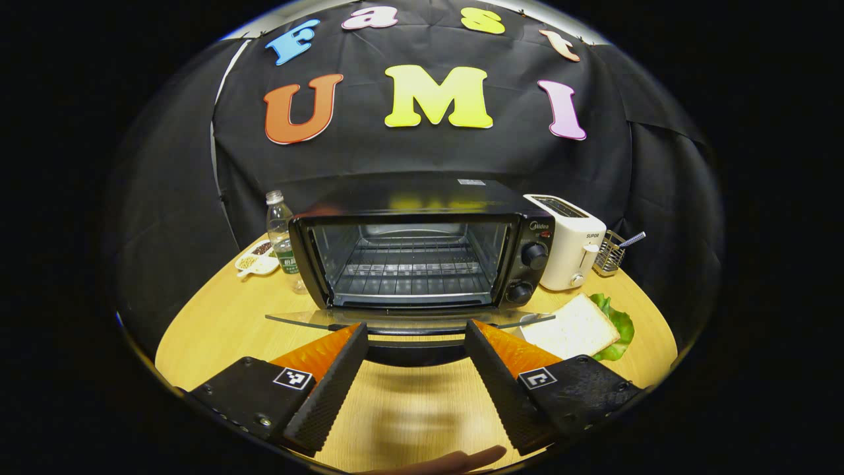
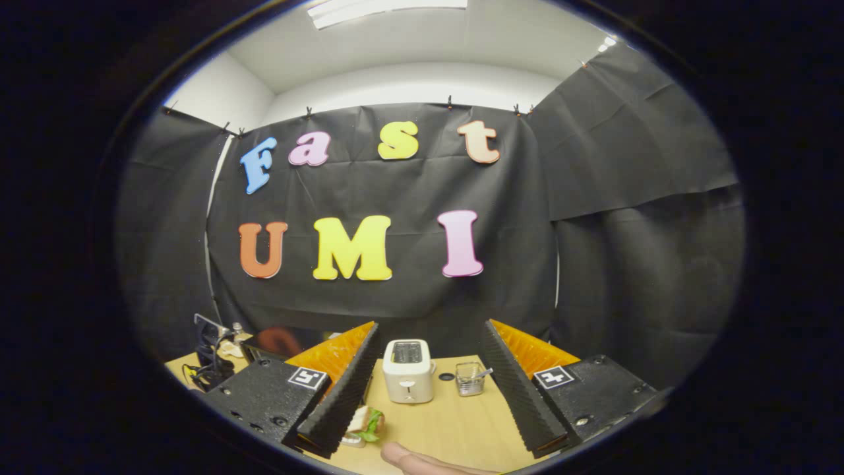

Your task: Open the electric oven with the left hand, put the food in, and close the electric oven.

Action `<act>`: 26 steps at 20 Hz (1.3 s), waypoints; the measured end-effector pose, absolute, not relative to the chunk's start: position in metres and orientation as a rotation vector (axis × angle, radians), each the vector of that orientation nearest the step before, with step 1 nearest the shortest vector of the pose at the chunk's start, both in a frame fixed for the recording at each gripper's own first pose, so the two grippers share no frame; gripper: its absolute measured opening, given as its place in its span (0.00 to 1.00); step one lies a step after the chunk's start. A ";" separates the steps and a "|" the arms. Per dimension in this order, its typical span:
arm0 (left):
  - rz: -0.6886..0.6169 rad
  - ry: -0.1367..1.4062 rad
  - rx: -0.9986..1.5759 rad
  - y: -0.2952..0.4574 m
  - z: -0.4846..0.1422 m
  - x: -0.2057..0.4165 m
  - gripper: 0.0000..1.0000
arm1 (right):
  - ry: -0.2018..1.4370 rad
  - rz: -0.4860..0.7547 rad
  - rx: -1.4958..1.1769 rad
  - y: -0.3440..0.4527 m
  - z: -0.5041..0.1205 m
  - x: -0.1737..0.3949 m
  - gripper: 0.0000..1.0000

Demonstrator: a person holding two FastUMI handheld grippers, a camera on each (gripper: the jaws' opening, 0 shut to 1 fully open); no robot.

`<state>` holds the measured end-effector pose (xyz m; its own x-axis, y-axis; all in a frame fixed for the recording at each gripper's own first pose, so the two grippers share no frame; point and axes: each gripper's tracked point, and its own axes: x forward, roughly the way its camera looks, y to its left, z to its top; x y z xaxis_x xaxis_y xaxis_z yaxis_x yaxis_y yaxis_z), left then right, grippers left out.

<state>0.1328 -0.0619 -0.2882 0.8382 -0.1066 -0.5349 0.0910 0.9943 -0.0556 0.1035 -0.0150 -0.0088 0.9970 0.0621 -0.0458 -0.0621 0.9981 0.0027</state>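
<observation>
One electric oven (image 1: 422, 257) sits mid-surface in the left gripper view, its glass door (image 1: 409, 320) folded down flat toward the camera and the wire rack (image 1: 409, 270) inside bare. Two control knobs (image 1: 534, 254) stand on its right panel. The left gripper (image 1: 415, 343) hovers just before the door's front edge with its fingers spread wide and nothing between them. The door looks stiff and hinged, with smooth glass likely slippery, so the dark handle bar along its front edge is the sensible place to grip. One slice of bread (image 1: 572, 326) lies on one lettuce leaf (image 1: 616, 324) to the oven's right, near one white toaster (image 1: 570, 241); this food will probably be light, soft and easily crushed or pulled apart, so a gentle pinch across the bread and leaf together at their near edge seems best. One water bottle (image 1: 280, 237) and one small dish (image 1: 258, 262) stand at the oven's left, one wire basket (image 1: 610, 254) beyond the toaster.

Seen from the right gripper view, the right gripper (image 2: 428, 389) is held high, fingers wide apart and empty. Between them lie the toaster (image 2: 409, 371) and basket (image 2: 469, 379); the food (image 2: 366, 422) rests on the wooden surface (image 2: 455, 422) beside the left finger
</observation>
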 end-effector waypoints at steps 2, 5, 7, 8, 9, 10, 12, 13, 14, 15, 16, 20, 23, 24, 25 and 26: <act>-0.107 0.579 -0.057 -0.061 -0.300 0.124 0.98 | 0.047 0.075 -0.003 -0.007 -0.013 0.100 0.99; -0.112 0.573 -0.036 -0.060 -0.317 0.111 1.00 | 0.048 0.087 -0.007 -0.005 -0.016 0.101 0.99; -0.103 0.587 -0.009 -0.059 -0.329 0.114 0.99 | 0.044 0.082 -0.019 -0.005 -0.017 0.101 0.99; -0.086 0.617 0.000 -0.056 -0.340 0.115 0.97 | 0.046 0.080 -0.021 -0.005 -0.018 0.102 0.99; -0.074 0.639 -0.004 -0.054 -0.347 0.116 0.97 | 0.050 0.082 -0.021 -0.004 -0.019 0.102 0.99; -0.069 0.654 -0.006 -0.054 -0.349 0.112 0.97 | 0.056 0.085 -0.021 -0.003 -0.022 0.102 0.99; -0.080 0.632 0.016 -0.056 -0.341 0.105 0.97 | 0.064 0.089 -0.025 -0.003 -0.026 0.102 0.99; -0.089 0.576 0.035 -0.056 -0.327 0.108 0.97 | 0.065 0.086 -0.028 -0.004 -0.026 0.104 0.99; -0.086 0.512 0.051 -0.054 -0.307 0.113 0.97 | 0.070 0.081 -0.031 -0.006 -0.028 0.107 0.99; -0.076 0.436 0.054 -0.053 -0.279 0.122 0.97 | 0.077 0.079 -0.028 -0.007 -0.031 0.109 0.99; -0.082 0.354 0.046 -0.057 -0.252 0.131 0.97 | 0.082 0.081 -0.023 -0.005 -0.032 0.111 0.91; -0.129 0.297 -0.045 -0.071 -0.212 0.172 0.96 | 0.115 0.103 -0.015 0.004 -0.041 0.115 0.99; -0.110 0.357 -0.017 -0.063 -0.226 0.198 0.96 | 0.120 0.104 -0.026 0.003 -0.040 0.116 0.99; -0.111 0.386 -0.003 -0.064 -0.232 0.200 0.96 | 0.116 0.100 -0.030 0.001 -0.039 0.115 0.99; -0.124 0.414 -0.003 -0.066 -0.239 0.201 0.96 | 0.110 0.098 -0.031 0.001 -0.038 0.115 0.99; -0.135 0.458 -0.016 -0.070 -0.251 0.199 0.96 | 0.106 0.098 -0.030 0.002 -0.038 0.113 0.99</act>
<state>0.1992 -0.0699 -0.2507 0.8880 -0.1339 -0.4398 0.1266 0.9909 -0.0460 0.1134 0.0020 -0.0379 0.9896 0.0963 -0.1073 -0.0994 0.9947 -0.0244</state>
